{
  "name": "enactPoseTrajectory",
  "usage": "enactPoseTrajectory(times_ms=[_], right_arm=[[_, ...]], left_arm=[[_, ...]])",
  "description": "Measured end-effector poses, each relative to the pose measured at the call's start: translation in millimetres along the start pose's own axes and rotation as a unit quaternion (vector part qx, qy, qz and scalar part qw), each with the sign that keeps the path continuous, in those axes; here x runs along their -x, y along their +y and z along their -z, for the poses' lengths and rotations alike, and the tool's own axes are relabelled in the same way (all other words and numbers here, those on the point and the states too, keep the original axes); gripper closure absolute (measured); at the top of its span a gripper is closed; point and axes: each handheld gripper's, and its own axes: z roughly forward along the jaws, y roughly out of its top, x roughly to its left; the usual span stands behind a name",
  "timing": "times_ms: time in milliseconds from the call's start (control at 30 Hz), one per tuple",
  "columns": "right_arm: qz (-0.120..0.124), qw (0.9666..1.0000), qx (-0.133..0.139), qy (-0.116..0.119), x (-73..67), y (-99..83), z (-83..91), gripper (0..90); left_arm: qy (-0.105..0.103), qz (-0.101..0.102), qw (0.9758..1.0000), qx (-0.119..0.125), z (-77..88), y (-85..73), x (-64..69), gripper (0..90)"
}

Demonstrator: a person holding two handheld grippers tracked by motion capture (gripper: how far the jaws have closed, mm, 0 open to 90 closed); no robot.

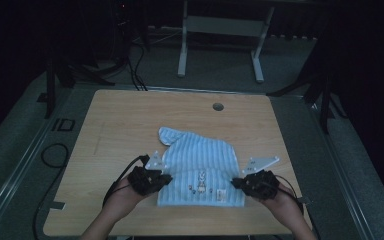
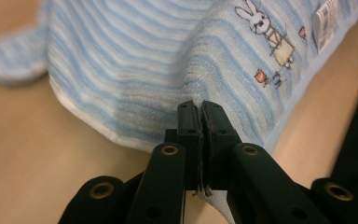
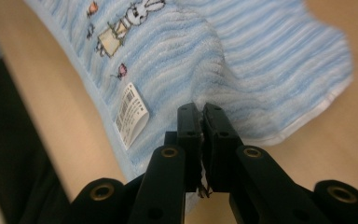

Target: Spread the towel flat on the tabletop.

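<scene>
The left gripper is closed tight, with a fold of the blue striped towel pinched between its jaws; threads of cloth can be seen squeezed out between the pads. The right gripper is clamped in the same way on the towel's opposite side, just beside the white barcode label. In the high view, the left gripper and the right gripper are seen at the left and right edges of the towel, each held in a hand entering from the near edge of the wooden table.

The towel lies near the middle of the table, toward its near side. A near layer bearing a small embroidered rabbit is laid over the striped part beyond it, so one fold is judged to be made or under way. A rounded corner sticks out at the far left, not squared with the rest.

Both side edges are thus gripped and the cloth appears slightly raised at the pinch points. What remains, as far as can be judged, is carrying the held edge across, aligning the stray corner and setting the towel flat.
</scene>
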Motion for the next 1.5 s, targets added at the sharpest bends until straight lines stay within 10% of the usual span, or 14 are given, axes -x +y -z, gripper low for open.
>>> enactPoseTrajectory(times_ms=[267,300,500,733,967,1167,1300,1500], right_arm=[[0.005,0.9978,-0.045,0.049,-31.0,-28.7,-26.4,76.1],[-0.002,0.9975,-0.048,0.053,-30.9,-32.1,-28.0,71.2],[-0.023,0.9983,-0.053,0.003,1.7,-23.8,-15.6,61.9],[-0.069,0.9946,-0.078,-0.008,58.1,-7.5,-35.7,56.6],[-0.079,0.9889,-0.126,-0.008,83.4,10.4,-74.7,51.1],[-0.063,0.9855,-0.157,-0.006,89.2,21.6,-92.2,69.4],[-0.052,0.9837,-0.172,-0.002,92.0,28.9,-96.5,89.7],[-0.047,0.9878,-0.148,0.005,91.6,38.1,-81.0,90.0]], left_arm=[[-0.055,-0.002,0.9963,-0.067,-15.8,-37.0,12.3,81.0],[-0.055,-0.002,0.9963,-0.067,-15.8,-37.0,12.3,67.6],[0.028,0.021,0.9974,-0.062,-11.5,-22.5,-17.6,47.0],[0.060,0.031,0.9951,-0.072,-31.3,2.8,-52.6,45.2],[0.084,0.049,0.9915,-0.086,-55.4,24.1,-79.9,36.3],[0.057,0.057,0.9929,-0.088,-74.6,33.1,-90.5,45.7],[0.045,0.064,0.9935,-0.083,-84.3,38.4,-92.6,81.7],[0.049,0.050,0.9958,-0.059,-70.8,46.2,-84.8,86.3]])
